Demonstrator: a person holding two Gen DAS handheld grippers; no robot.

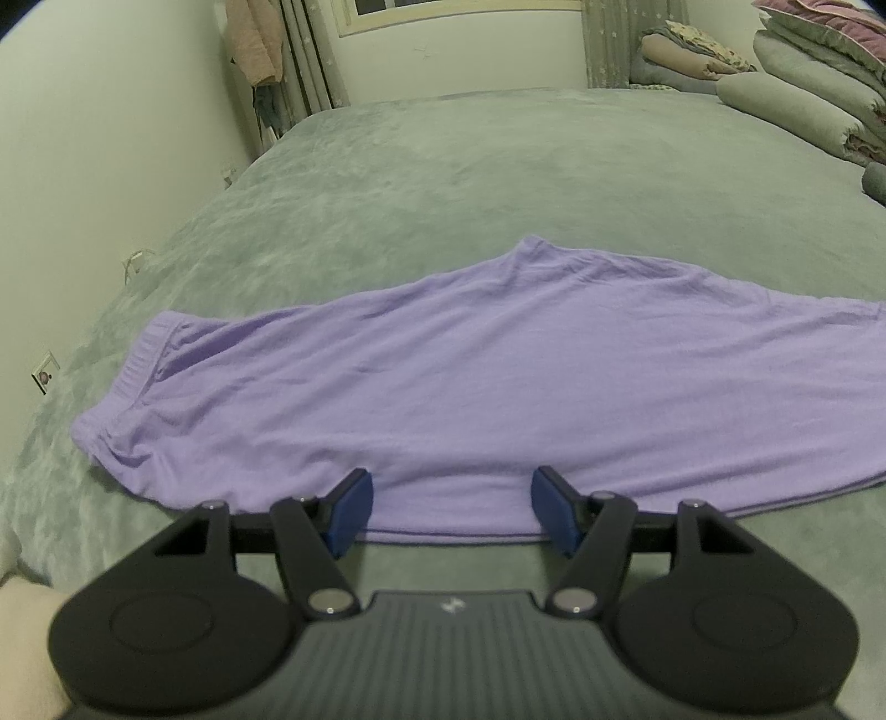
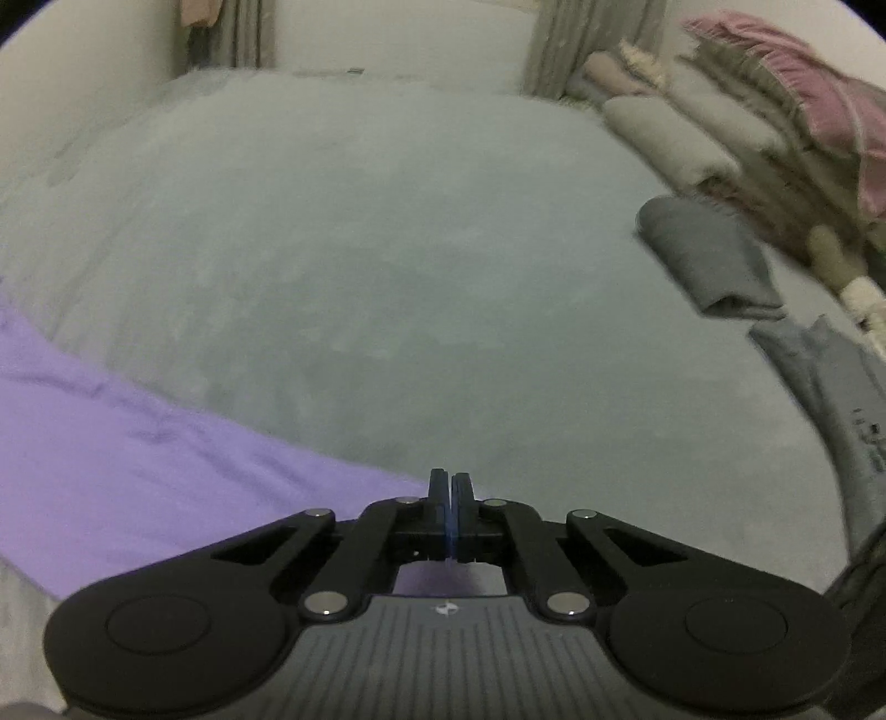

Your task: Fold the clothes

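Lying flat across the grey-green plush bedspread [image 1: 443,166], the lilac soft-knit jersey trousers [image 1: 470,387] look light, limp and prone to wrinkling. Left gripper [image 1: 449,512]: jaws wide apart, empty, at the near hem. Right gripper [image 2: 451,515]: jaws pressed together; cannot tell whether cloth is pinched. Judged best holds: elastic waistband [image 1: 138,354], leg hems.

This is a bedroom in a home. A wide bed [image 1: 443,166] with a plush grey-green cover fills most of both views. Folded quilts and pillows [image 1: 819,72] are stacked at the upper right, curtains [image 1: 310,55] flank a window [image 1: 443,11] at the top, and a pinkish garment [image 1: 252,44] hangs at the upper left.
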